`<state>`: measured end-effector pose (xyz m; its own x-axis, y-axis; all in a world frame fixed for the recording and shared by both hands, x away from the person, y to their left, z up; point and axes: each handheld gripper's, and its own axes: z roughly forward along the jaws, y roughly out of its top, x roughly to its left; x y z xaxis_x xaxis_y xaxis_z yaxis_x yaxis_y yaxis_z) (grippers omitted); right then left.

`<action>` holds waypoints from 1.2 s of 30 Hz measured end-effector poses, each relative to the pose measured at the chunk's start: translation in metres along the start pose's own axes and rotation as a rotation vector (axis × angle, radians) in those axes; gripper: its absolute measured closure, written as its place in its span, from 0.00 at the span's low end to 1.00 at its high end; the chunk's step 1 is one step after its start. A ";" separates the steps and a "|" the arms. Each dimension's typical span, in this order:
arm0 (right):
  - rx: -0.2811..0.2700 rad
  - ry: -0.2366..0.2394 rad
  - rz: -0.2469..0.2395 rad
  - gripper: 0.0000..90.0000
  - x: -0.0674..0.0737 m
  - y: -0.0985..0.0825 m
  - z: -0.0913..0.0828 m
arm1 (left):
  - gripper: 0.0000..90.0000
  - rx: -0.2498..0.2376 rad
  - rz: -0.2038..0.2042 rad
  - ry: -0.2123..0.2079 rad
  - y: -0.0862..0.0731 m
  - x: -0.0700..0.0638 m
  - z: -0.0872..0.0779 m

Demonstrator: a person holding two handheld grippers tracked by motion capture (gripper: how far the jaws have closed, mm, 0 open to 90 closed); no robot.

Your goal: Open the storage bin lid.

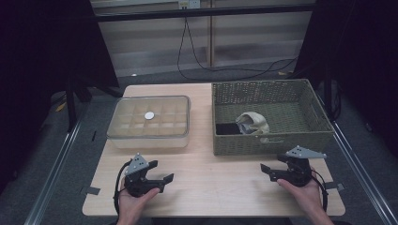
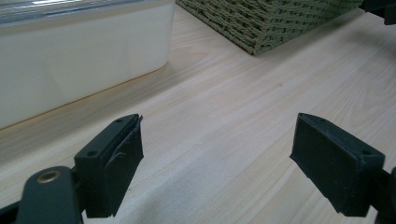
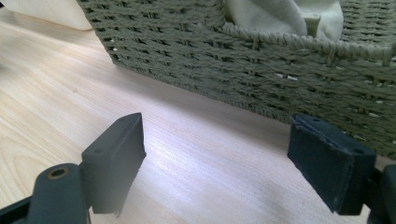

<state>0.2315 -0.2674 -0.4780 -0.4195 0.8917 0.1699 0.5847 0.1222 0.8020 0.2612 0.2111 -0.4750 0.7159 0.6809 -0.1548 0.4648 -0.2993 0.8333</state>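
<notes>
A: Where are the two tools?
B: Low in the frame. The left gripper sits at lower left, jaws apart with bare wood between them. The right gripper at lower right is spread wide too, holding nothing.

A: What is around them?
B: On the table, a clear plastic box above the left one and a woven basket above the right. A cream cloth lies inside the basket, its front wall just before the right jaws.
</notes>
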 end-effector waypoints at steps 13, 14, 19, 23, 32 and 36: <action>0.028 0.001 -0.004 0.21 -0.001 0.001 0.004 | 0.25 0.011 0.013 -0.019 0.004 0.001 0.000; 0.030 0.004 -0.005 0.21 0.000 0.001 0.005 | 0.25 0.011 0.015 -0.021 0.004 0.001 -0.001; 0.035 0.010 -0.005 0.22 0.003 0.002 0.005 | 0.24 0.004 0.012 -0.016 0.003 0.002 -0.006; 0.013 0.023 -0.002 0.27 0.008 0.006 0.003 | 0.24 -0.018 -0.022 -0.034 0.005 0.007 -0.013; -0.004 0.062 -0.008 0.29 0.019 0.018 -0.001 | 0.28 -0.031 -0.020 -0.037 0.013 0.011 -0.028; 0.003 0.084 -0.025 0.29 0.024 0.024 0.000 | 0.33 -0.023 -0.041 -0.014 0.012 0.016 -0.035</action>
<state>0.2354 -0.2435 -0.4542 -0.4905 0.8488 0.1972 0.5756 0.1457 0.8047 0.2605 0.2414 -0.4488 0.7039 0.6826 -0.1965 0.4821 -0.2559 0.8379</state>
